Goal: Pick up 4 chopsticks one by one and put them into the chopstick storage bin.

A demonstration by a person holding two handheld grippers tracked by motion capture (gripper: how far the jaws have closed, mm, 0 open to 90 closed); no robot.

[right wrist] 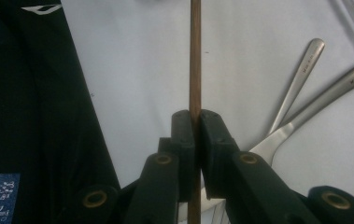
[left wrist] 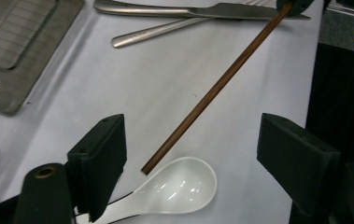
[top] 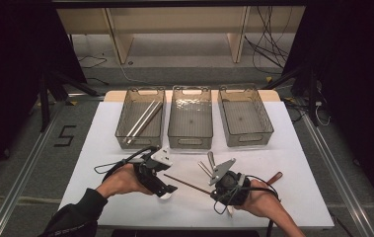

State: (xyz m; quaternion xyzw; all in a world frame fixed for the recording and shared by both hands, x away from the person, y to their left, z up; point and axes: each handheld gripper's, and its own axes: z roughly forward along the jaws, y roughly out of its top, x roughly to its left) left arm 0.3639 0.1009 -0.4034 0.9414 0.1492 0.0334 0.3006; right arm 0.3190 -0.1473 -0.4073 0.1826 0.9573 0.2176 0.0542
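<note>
My right gripper is shut on a thin brown chopstick, which runs straight out past its jaws. In the high view the chopstick reaches left from the right gripper toward the left gripper. The left gripper stands open with its jaws wide apart. The chopstick's free tip lies between them, just above a white ceramic spoon on the white table cover. The pads touch neither.
Three clear bins stand in a row at the back: the left one holds long metal sticks, the middle and right look bare. Metal cutlery lies beside the right gripper. A brown-handled piece lies at the right.
</note>
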